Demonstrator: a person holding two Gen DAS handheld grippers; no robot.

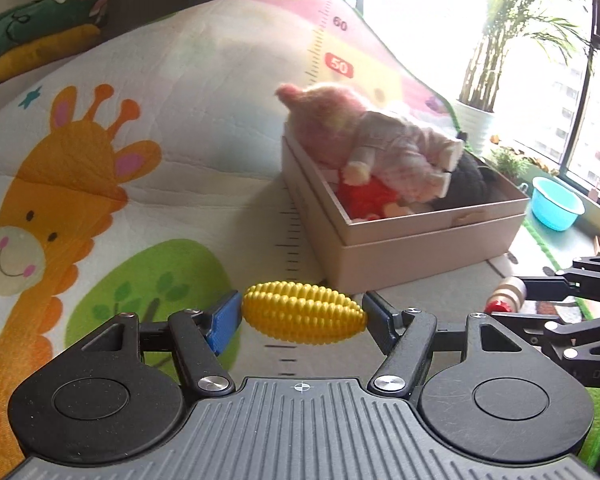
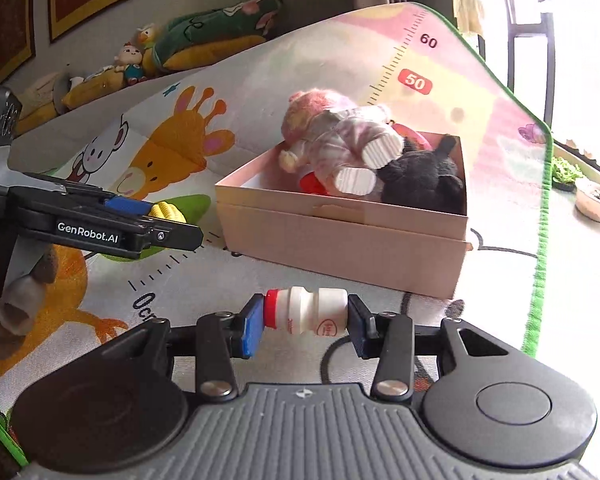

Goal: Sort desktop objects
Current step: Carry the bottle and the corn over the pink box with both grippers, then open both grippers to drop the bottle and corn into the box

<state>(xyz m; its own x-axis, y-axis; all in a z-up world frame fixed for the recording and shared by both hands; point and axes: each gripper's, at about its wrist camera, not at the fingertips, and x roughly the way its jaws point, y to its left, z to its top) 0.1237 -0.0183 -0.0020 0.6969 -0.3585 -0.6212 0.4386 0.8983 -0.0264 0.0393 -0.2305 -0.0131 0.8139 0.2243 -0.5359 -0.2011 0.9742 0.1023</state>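
Your play mat [image 1: 188, 128] fills both views: giraffe print, ruler strip marked 50 and 60, green edge on the window side. On it sits the pink box [image 2: 340, 240], open-topped, stacked in what looks like its lid. Inside: pink-haired doll [image 2: 340, 140] lying across the top with its head over the far rim, black plush [image 2: 424, 176] in the window-side corner, and something red [image 1: 364, 196] under the doll, mostly hidden, can't tell what it is. Your left gripper [image 1: 303, 314] is clamped on the toy corn [image 1: 302, 312], gripped end to end, blue pads touching both tips, held clear above the mat just short of the box's near corner. Your right gripper [image 2: 306, 318] is clamped on the small white bottle [image 2: 306, 312], also end to end, red cap against the left pad, base against the right; it hangs just in front of the box's near wall. Bottle label is too small to read. In the left view only the bottle's cap end shows behind the right gripper's linkage. In the right view the corn is mostly covered by the left gripper's fingers.
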